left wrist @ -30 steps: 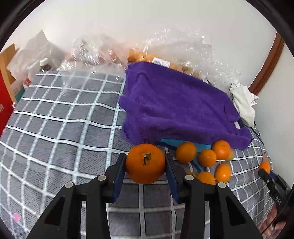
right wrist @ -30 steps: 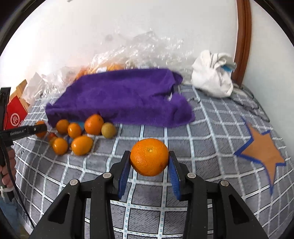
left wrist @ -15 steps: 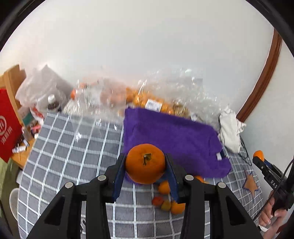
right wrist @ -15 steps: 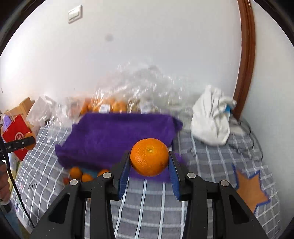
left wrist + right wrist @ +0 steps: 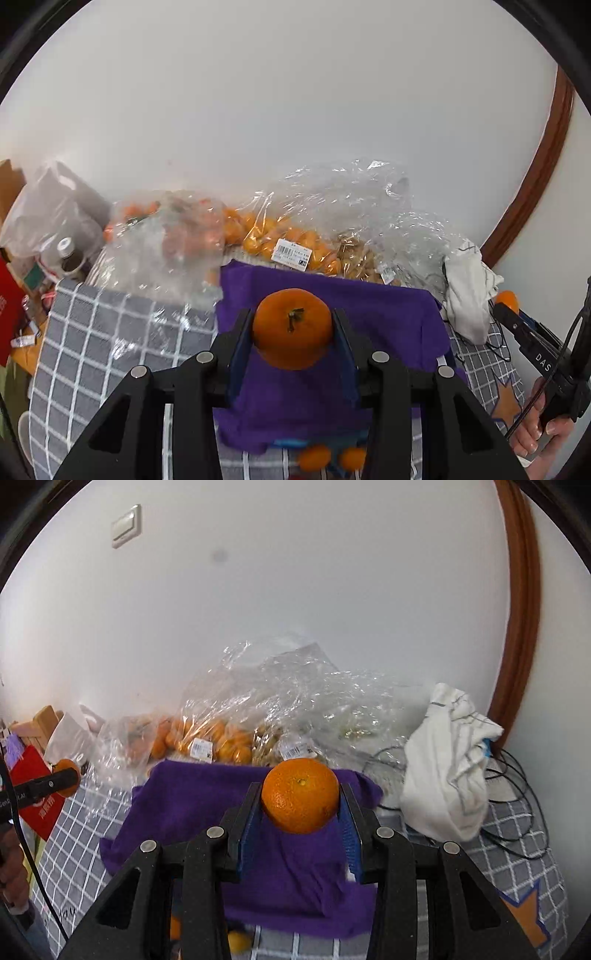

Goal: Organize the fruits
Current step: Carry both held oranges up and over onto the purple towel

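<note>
Above the purple towel (image 5: 388, 317), each hand-held gripper, left (image 5: 293, 332) and right (image 5: 300, 805), clamped on its own orange (image 5: 293, 328) (image 5: 300, 800).

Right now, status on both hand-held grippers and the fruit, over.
Left hand-held gripper shut on stem-up orange. Right hand-held gripper shut on second orange. Both above purple towel. Nothing blocking.

You hold two oranges, one in the left gripper (image 5: 293, 328) and one in the right gripper (image 5: 301, 800). At the near edge of the single purple towel (image 5: 388, 317), two small loose fruits (image 5: 314, 456) show.
</note>
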Motion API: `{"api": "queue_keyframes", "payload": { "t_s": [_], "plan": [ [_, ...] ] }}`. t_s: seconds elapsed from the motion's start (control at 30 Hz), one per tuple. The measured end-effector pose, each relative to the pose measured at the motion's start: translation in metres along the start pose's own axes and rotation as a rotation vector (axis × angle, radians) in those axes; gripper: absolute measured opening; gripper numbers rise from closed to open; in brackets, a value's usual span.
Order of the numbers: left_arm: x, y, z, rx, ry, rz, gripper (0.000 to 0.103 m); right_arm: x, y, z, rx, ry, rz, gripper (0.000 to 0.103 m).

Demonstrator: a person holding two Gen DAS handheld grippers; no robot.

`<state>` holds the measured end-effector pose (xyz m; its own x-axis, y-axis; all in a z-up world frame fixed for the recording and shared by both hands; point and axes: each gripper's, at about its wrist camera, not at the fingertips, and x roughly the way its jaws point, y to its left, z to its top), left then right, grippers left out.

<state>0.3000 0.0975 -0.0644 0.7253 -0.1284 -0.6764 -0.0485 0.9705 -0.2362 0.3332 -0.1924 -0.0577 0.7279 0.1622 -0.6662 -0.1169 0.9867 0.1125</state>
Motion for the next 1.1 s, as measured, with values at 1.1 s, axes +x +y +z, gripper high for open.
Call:
{"api": "queue_keyframes", "payload": {
  "t_s": [1.1],
  "plan": [
    [0.166,-0.009,-0.008,-0.009,0.271,-0.052,0.04,0.176,-0.014,-0.027,-0.041,0.333,0.032,0.043]
  ]
}}
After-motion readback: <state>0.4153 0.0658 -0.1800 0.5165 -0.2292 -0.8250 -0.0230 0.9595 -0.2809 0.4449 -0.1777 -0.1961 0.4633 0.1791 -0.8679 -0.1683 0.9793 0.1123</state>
